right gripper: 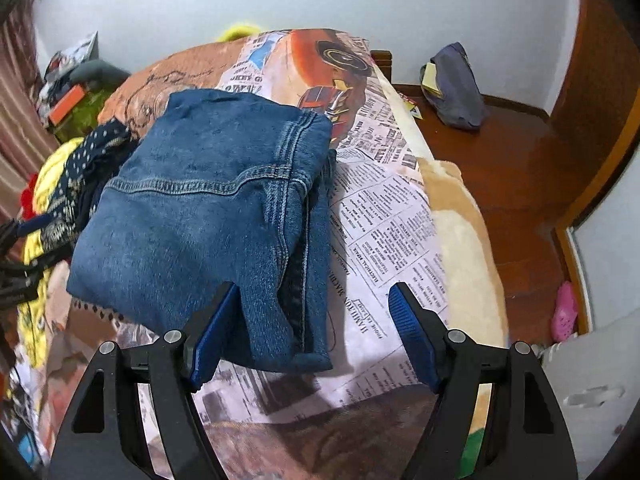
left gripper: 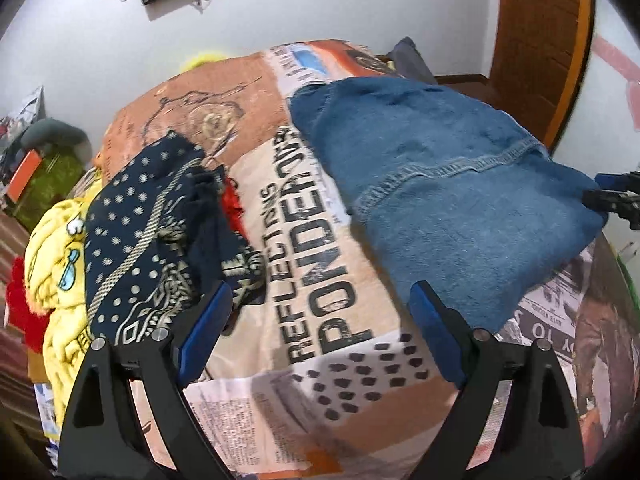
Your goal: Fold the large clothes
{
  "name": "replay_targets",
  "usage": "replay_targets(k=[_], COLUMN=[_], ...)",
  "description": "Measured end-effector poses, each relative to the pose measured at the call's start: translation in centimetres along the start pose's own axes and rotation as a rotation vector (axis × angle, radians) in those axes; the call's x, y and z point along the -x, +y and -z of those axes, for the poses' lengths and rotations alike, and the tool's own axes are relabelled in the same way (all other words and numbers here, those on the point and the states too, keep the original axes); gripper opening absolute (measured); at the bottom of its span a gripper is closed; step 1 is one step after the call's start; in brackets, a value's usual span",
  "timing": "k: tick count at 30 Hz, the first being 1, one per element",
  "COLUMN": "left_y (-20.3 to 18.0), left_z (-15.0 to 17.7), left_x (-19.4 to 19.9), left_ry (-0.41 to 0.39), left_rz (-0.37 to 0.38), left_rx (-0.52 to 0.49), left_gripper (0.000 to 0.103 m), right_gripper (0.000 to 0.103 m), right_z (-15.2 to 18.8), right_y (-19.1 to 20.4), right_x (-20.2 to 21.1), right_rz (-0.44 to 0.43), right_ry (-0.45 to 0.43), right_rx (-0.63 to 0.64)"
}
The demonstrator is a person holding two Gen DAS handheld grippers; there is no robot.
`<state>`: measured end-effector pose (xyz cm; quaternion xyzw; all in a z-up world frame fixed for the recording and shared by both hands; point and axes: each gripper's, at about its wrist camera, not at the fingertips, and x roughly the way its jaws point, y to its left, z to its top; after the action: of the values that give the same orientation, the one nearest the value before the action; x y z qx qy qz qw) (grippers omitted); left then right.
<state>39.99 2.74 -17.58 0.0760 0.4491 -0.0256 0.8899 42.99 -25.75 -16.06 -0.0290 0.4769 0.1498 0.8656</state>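
A pair of blue jeans (right gripper: 200,208) lies folded into a thick rectangle on the printed bedspread (right gripper: 384,216); it also shows in the left wrist view (left gripper: 440,184) at the right. My right gripper (right gripper: 316,312) is open over the near right corner of the jeans, one finger resting by the denim. My left gripper (left gripper: 324,312) is open and empty above the bedspread (left gripper: 304,240), left of the jeans. The right gripper's tip (left gripper: 612,196) shows at the jeans' right edge.
A navy patterned garment (left gripper: 144,232) and a yellow cartoon cloth (left gripper: 56,248) are heaped at the bed's left. A beige fleece blanket (right gripper: 460,240) hangs at the right edge. A grey bag (right gripper: 456,88) lies on the wooden floor (right gripper: 512,184). A pink shoe (right gripper: 564,312) lies near the door.
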Motion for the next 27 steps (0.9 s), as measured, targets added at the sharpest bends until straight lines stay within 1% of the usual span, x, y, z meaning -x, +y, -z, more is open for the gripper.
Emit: replay_targets(k=[2,5,8,11,13,15,17,19,20,22,24,27], left_y=[0.7,1.2,1.3,1.2,1.2,1.3,1.2,1.0,0.9,0.8,0.9,1.4], left_z=[-0.6,-2.1,-3.8,-5.4,-6.1,-6.6,-6.9,-6.9,-6.9,-6.8,-6.8,-6.7], left_x=[0.5,1.3,1.0,-0.4,-2.0,-3.8,-5.9,-7.6,-8.6,-10.1,-11.9,-14.0], left_ry=[-0.023,-0.069,-0.080,-0.051,-0.018,0.026,0.071,0.111,0.136,0.168,0.211,0.261], left_rz=[0.008,0.033,0.079,0.161,0.213,0.259,0.312,0.353,0.382,0.426,0.498,0.588], left_rx=[0.023,0.061,0.098,0.133,0.173,0.218,0.250,0.278,0.296,0.328,0.379,0.474], left_gripper=[0.090,0.090,0.090,0.090,0.090,0.090,0.090,0.090,0.090,0.090,0.090,0.090], right_gripper=[0.073,0.073,0.073,0.073,0.073,0.073,0.073,0.073,0.073,0.073,0.073,0.076], right_z=[-0.6,-1.7,-3.0,-4.3,-5.1,-5.7,-6.1,-6.4,-6.4,-6.3,-6.3,-6.3], right_y=[0.3,0.5,0.4,0.3,0.2,0.2,-0.2,-1.0,-1.3,-2.3,-2.9,-3.2], right_x=[0.1,0.1,-0.5,-1.9,-3.3,-5.1,-6.7,-8.7,-9.4,-10.9,-11.8,-12.8], right_rz=[-0.004,-0.018,-0.073,-0.136,-0.153,-0.159,-0.202,-0.236,-0.257,-0.347,-0.416,-0.473], right_ry=[-0.006,-0.026,-0.032,-0.017,0.013,0.051,0.094,0.146,0.168,0.217,0.251,0.277], right_rx=[0.027,0.034,0.015,-0.015,-0.025,-0.024,-0.034,-0.076,-0.091,-0.149,-0.191,-0.208])
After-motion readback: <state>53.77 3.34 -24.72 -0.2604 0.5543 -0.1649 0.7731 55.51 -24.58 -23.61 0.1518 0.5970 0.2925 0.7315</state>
